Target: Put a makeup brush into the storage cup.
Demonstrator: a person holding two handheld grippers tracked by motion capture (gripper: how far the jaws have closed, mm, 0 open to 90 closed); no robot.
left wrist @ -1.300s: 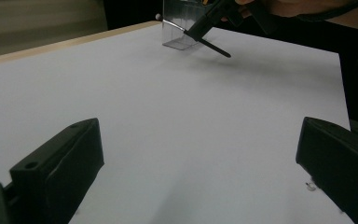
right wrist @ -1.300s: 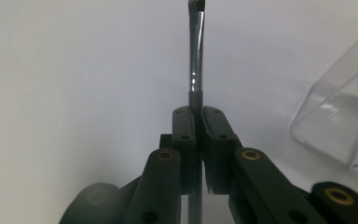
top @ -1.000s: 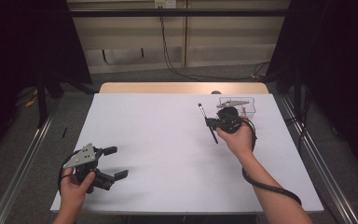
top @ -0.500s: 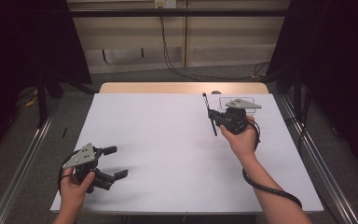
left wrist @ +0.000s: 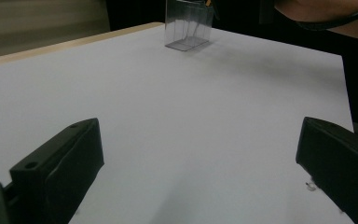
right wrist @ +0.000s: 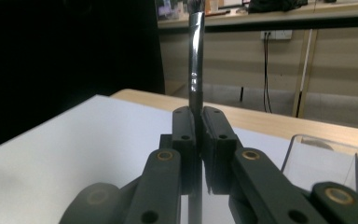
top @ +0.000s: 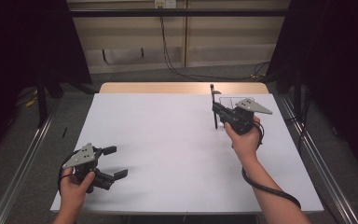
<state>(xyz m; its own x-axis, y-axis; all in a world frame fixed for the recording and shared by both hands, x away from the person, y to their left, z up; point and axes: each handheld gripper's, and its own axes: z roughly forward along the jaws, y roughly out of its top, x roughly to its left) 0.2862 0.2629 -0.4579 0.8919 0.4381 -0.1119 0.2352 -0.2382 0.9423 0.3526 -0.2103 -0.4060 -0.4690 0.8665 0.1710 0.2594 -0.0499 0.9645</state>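
White table [top: 168, 140] — right gripper [right wrist: 196, 122] jaws tight on upright black pen [right wrist: 196, 70], left gripper [top: 114, 162] jaws agape.

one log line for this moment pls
right gripper: shut on black pen, upright beside clear box | left gripper: open, holding nothing, near front edge | table: white

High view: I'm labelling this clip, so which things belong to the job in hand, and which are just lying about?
In the job:
- right gripper, shut on the black pen
- clear container beside it

Lying about:
- left gripper, open, holding nothing
- white table
- wall cables
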